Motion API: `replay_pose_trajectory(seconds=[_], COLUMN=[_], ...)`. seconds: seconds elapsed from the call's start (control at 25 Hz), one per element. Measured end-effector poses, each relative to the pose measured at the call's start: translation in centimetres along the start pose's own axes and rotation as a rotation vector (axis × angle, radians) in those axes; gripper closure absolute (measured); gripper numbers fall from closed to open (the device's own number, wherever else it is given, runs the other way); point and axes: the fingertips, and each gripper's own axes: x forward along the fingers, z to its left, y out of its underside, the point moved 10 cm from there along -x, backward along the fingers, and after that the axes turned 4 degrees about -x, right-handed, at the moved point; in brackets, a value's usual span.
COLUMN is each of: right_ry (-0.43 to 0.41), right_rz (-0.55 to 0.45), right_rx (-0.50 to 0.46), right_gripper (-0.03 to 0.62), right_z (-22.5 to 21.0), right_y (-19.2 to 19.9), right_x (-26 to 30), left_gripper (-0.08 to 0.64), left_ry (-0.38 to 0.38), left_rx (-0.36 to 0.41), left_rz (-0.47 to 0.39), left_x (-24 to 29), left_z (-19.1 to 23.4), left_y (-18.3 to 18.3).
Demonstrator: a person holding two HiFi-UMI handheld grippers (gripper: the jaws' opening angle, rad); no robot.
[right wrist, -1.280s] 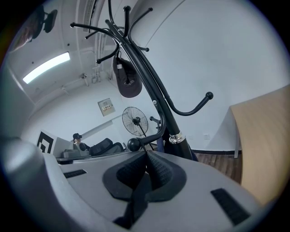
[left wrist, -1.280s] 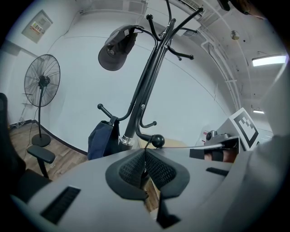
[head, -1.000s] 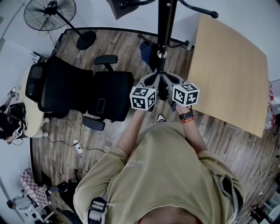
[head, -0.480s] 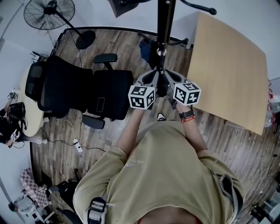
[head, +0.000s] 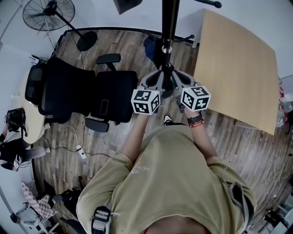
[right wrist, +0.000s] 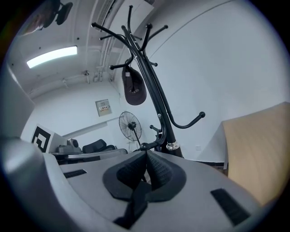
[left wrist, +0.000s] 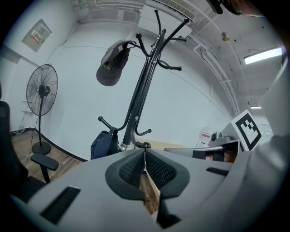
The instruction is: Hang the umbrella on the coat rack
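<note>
The black coat rack [head: 168,32] stands right in front of me; its pole [left wrist: 138,97] and hooks [right wrist: 136,50] rise above both jaws. A dark cap [left wrist: 111,65] hangs from an upper hook. A dark blue bundle [left wrist: 103,142] hangs at a low hook [head: 151,48]; whether it is the umbrella I cannot tell. My left gripper [head: 157,83] and right gripper [head: 180,82] are side by side at the pole's lower part. Both the left gripper [left wrist: 145,152] and the right gripper [right wrist: 146,153] are shut, pads together, with nothing seen between them.
A black office chair [head: 87,96] stands to the left. A light wooden tabletop [head: 238,68] is close on the right. A standing fan [head: 48,13] is at the far left, with a power strip [head: 81,153] on the wooden floor.
Both grippers have crept slightly toward the rack's pole and stay shut. Nothing was taken hold of or let go.
</note>
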Motion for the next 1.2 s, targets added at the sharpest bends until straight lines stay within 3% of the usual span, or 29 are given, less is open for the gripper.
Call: replay_pose_trajectory(seconds=[0.52, 0.8, 1.2], right_ry=[0.090, 0.209, 0.218], right_rz=[-0.097, -0.179, -0.153], right_rx=[-0.020, -0.192, -0.170], right_gripper=[0.577, 0.577, 0.577], right_z=[2.7, 5.0, 6.4], right_y=[1.3, 0.8, 2.0], right_x=[-4.9, -7.2, -8.1], left_gripper=[0.535, 0.535, 0.535], left_ry=[-0.041, -0.071, -0.055], left_rx=[0.053, 0.119, 0.110], left_rz=[-0.100, -0.140, -0.128], left_x=[-4.9, -7.5, -9.1], left_z=[-2.1, -2.7, -2.8], left_y=[0.4, 0.4, 1.2])
